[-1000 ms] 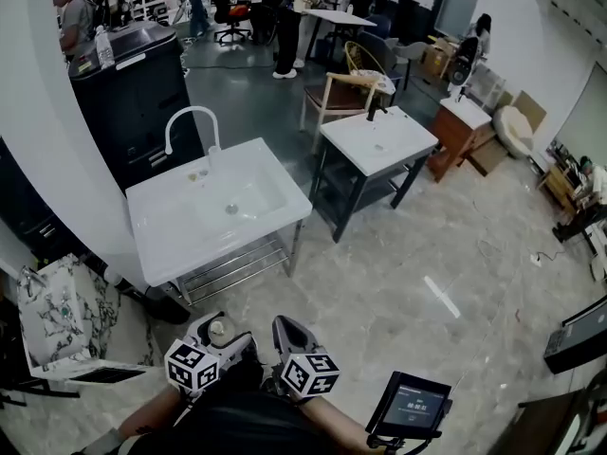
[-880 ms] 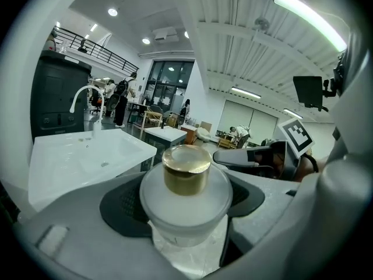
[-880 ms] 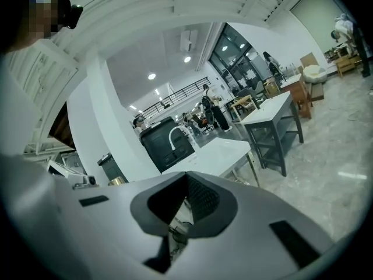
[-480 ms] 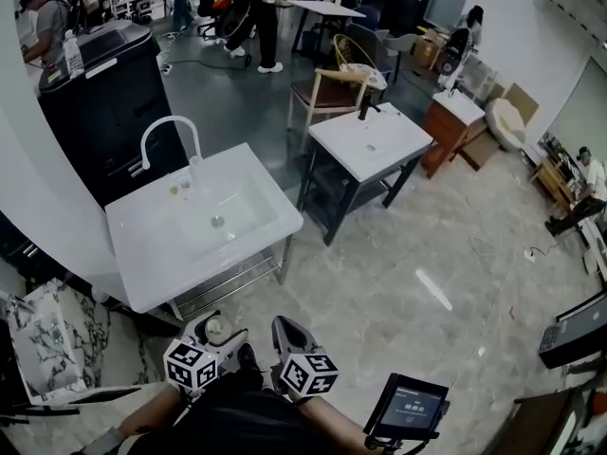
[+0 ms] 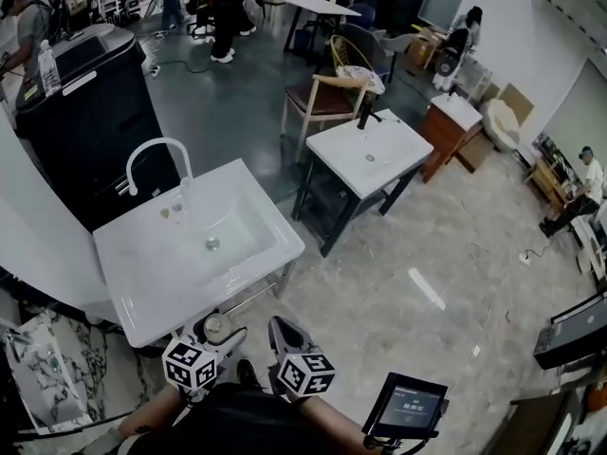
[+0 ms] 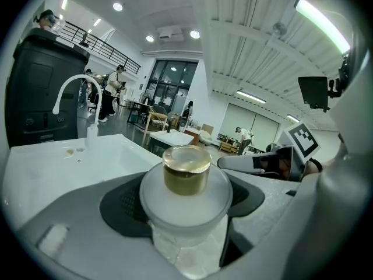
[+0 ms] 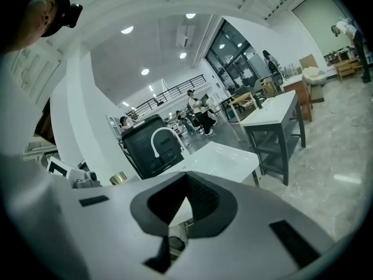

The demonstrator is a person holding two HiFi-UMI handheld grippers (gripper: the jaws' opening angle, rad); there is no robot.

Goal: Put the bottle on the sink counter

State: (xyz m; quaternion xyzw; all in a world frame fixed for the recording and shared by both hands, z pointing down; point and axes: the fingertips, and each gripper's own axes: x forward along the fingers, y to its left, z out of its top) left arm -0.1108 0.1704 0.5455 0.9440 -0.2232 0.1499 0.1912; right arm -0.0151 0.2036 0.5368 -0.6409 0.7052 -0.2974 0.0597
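My left gripper (image 5: 214, 337) is shut on a frosted white bottle with a gold cap (image 5: 215, 328), held upright near my body. In the left gripper view the bottle (image 6: 186, 171) fills the space between the jaws of the left gripper (image 6: 185, 202). The white sink counter (image 5: 152, 287), with its curved white faucet (image 5: 156, 154), stands just ahead and to the left, its near edge close to the bottle. It shows as the sink counter (image 6: 41, 171) behind the bottle. My right gripper (image 5: 285, 337) is beside the left one; in its own view the right gripper (image 7: 182, 191) is shut on nothing.
A second white sink table (image 5: 368, 152) stands ahead on the right, with a wooden chair (image 5: 327, 98) behind it. A black cabinet (image 5: 81, 93) is behind the faucet. A small screen (image 5: 410, 408) sits at my lower right. People stand at the far back.
The sink counter has come nearer and lower in the head view as I moved toward it. Both grippers keep their places, the left still holding the bottle.
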